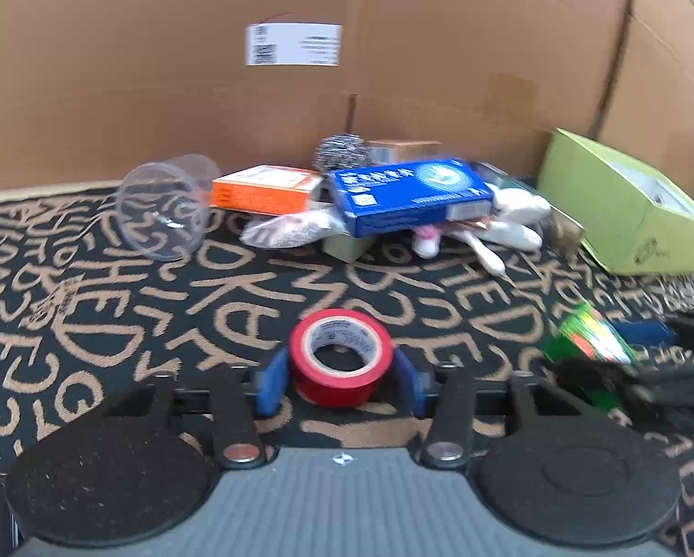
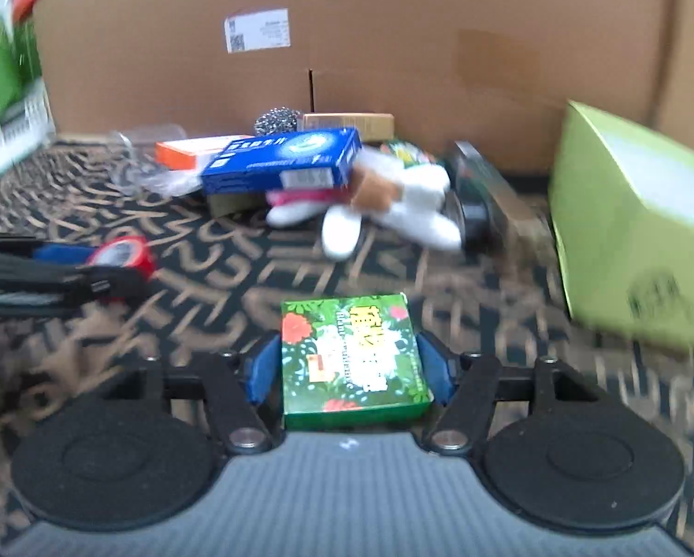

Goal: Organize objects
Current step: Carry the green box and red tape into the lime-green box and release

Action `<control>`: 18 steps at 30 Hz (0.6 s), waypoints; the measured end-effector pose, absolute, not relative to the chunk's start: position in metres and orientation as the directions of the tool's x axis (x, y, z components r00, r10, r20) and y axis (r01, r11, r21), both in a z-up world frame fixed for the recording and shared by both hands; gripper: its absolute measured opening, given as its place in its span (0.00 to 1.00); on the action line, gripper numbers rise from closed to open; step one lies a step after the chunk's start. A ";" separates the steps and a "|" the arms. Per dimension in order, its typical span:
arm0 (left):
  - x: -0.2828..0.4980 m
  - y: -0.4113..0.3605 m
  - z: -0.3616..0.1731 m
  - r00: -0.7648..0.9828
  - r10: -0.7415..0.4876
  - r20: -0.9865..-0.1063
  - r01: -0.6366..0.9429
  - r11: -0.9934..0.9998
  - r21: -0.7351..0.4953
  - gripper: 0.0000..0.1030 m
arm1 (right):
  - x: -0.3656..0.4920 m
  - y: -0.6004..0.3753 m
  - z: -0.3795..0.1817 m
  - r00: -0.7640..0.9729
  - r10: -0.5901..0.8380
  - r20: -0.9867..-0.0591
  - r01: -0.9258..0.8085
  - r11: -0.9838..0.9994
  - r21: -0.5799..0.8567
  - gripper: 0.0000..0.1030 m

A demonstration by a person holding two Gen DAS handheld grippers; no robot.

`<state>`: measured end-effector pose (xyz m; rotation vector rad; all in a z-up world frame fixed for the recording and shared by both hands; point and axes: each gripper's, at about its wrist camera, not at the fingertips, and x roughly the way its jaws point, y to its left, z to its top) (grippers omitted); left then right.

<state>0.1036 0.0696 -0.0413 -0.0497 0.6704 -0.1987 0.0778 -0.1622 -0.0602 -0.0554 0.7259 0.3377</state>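
Left gripper has its blue pads clamped on either side of a red roll of vinyl tape, jaws about mid-width, with the roll sitting upright between them over the black-and-tan letter-print cloth. There's small print on the tape's white inner core, but it's too blurry to read.

Right gripper is closed around a flat green carton with red flowers, pads pressed to both side edges. It has yellow Chinese characters I can't make out.

Further back there's a pile against the brown cardboard wall: a blue rectangular box with white print lying on top, an orange-and-white box, a steel wool scrubber, a clear plastic cup on its side, and a white plush toy. An open lime-green cardboard box sits off to the right.

Only the right view shows the plush's tan patch and a green-and-white package at far left. The wall's shipping label is unreadable in both.
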 end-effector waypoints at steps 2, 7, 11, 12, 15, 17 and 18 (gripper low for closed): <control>0.096 0.064 -0.040 0.743 -0.265 -0.614 0.224 0.964 -0.145 0.48 | 0.051 -0.168 -0.059 0.692 0.325 -0.645 -0.324 0.938 0.125 0.62; 0.075 0.036 -0.042 0.703 -0.373 -0.606 0.359 0.921 -0.151 0.53 | 0.017 -0.175 -0.059 0.732 0.279 -0.622 -0.287 0.954 0.090 0.69; 0.074 0.019 -0.043 0.763 -0.262 -0.591 0.304 0.952 -0.029 0.67 | 0.017 -0.172 -0.059 0.753 0.238 -0.614 -0.287 0.958 0.020 0.75; 0.076 0.019 -0.043 0.758 -0.262 -0.597 0.306 0.952 -0.029 0.65 | 0.017 -0.171 -0.059 0.758 0.236 -0.608 -0.295 0.955 0.002 0.75; 0.081 0.021 -0.043 0.719 -0.305 -0.625 0.333 0.940 -0.076 0.50 | 0.016 -0.170 -0.060 0.757 0.250 -0.604 -0.327 0.945 -0.017 0.75; 0.080 0.020 -0.042 0.721 -0.297 -0.626 0.333 0.941 -0.064 0.50 | 0.015 -0.172 -0.060 0.748 0.269 -0.607 -0.342 0.940 -0.005 0.75; 0.079 0.019 -0.042 0.723 -0.291 -0.626 0.332 0.942 -0.055 0.50 | 0.016 -0.173 -0.060 0.745 0.275 -0.608 -0.343 0.939 0.004 0.75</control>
